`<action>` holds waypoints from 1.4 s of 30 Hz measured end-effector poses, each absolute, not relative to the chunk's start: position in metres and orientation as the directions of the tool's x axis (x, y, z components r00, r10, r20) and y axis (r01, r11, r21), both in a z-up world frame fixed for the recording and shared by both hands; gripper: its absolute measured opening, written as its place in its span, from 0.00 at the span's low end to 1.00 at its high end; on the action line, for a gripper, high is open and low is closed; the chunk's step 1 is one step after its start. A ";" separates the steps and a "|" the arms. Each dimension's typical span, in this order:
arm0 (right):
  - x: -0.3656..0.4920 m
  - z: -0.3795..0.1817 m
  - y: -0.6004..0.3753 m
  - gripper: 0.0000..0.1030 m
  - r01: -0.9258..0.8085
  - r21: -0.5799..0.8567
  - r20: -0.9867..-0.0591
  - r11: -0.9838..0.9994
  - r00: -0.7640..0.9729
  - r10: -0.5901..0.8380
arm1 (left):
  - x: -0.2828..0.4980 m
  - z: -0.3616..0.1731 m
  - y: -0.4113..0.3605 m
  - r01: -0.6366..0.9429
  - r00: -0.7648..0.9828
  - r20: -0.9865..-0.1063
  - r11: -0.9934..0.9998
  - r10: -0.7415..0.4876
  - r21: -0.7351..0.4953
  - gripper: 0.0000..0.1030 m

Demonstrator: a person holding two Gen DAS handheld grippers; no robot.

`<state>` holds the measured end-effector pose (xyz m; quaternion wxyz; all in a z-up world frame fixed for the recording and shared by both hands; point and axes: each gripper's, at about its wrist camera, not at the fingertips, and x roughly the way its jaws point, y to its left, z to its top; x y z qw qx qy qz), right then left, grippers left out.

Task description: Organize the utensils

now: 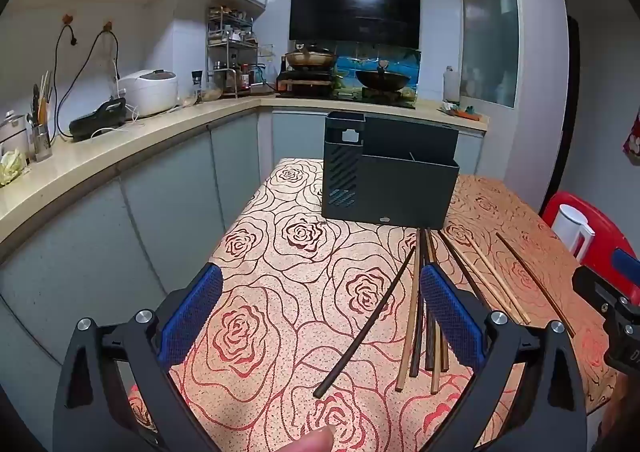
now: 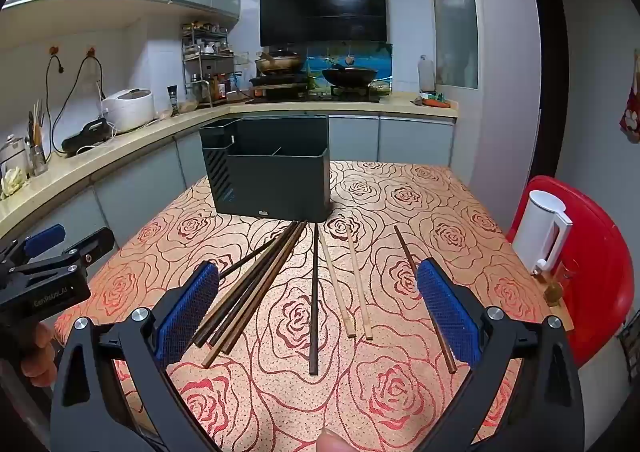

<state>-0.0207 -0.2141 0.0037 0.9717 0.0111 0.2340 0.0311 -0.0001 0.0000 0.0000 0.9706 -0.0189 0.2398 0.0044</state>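
Nearest me, my left gripper point(image 1: 320, 292) hangs over the rose-patterned tabletop point(image 1: 272, 252) with its blue-padded jaws spread wide and nothing between them; the left edge of the tabletop runs just under its left finger, with a floor gap between that edge and the grey cabinets. My right gripper point(image 2: 318, 288) also has its jaws wide and holds nothing, above the loose wooden chopsticks point(image 2: 256, 292) that lie flat and fan out toward me. A cluster of dark and brown sticks lies at the left, a single dark chopstick point(image 2: 314, 304) in the middle, two pale bamboo chopsticks point(image 2: 352, 284) beside it, and one reddish-brown chopstick point(image 2: 424, 300) farthest right, partly behind my right finger. Bare cloth lies open right of the sticks, up to the edge by the red plastic chair point(image 2: 600, 272) carrying a white kettle point(image 2: 540, 228). Beyond the stick tips stands the dark grey rectangular utensil holder point(image 2: 276, 180), upright, with a divider visible; I cannot tell its contents.
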 end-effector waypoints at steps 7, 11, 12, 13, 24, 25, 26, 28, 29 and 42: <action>-0.021 0.005 -0.215 0.94 -0.053 0.032 -0.451 0.998 0.890 0.062 | -0.001 0.001 0.003 -0.031 0.886 -0.463 0.999 0.011 -0.034 0.93; -0.021 0.005 -0.215 0.94 -0.055 0.031 -0.452 0.998 0.890 0.063 | -0.002 0.004 0.002 -0.025 0.886 -0.463 0.999 0.009 -0.029 0.93; -0.021 0.005 -0.215 0.94 -0.055 0.030 -0.453 0.998 0.890 0.063 | 0.000 0.001 0.000 -0.022 0.886 -0.463 0.999 0.007 -0.027 0.93; -0.021 0.005 -0.215 0.94 -0.055 0.030 -0.453 0.998 0.889 0.063 | 0.000 0.001 -0.001 -0.022 0.886 -0.464 0.999 0.006 -0.027 0.93; -0.025 0.007 -0.216 0.94 -0.051 0.033 -0.438 0.998 0.897 0.060 | -0.003 0.003 -0.008 -0.007 0.890 -0.455 1.000 0.001 -0.012 0.93; -0.026 0.008 -0.216 0.94 -0.047 0.035 -0.434 0.998 0.899 0.058 | -0.004 0.004 -0.008 -0.006 0.892 -0.452 1.000 0.001 -0.010 0.93; -0.027 0.009 -0.217 0.94 -0.043 0.037 -0.430 0.998 0.901 0.055 | -0.004 0.004 -0.009 -0.008 0.894 -0.448 1.000 0.004 -0.006 0.93; -0.026 0.010 -0.219 0.94 -0.037 0.042 -0.427 0.998 0.903 0.052 | -0.006 0.006 -0.011 -0.009 0.900 -0.437 1.000 0.010 0.004 0.93; -0.027 0.011 -0.220 0.94 -0.033 0.044 -0.424 0.999 0.904 0.048 | -0.007 0.007 -0.010 -0.008 0.901 -0.433 1.000 0.009 0.005 0.93; -0.027 0.013 -0.227 0.94 -0.008 0.050 -0.423 0.999 0.906 0.028 | -0.009 0.010 -0.008 -0.004 0.908 -0.418 1.000 0.006 0.005 0.93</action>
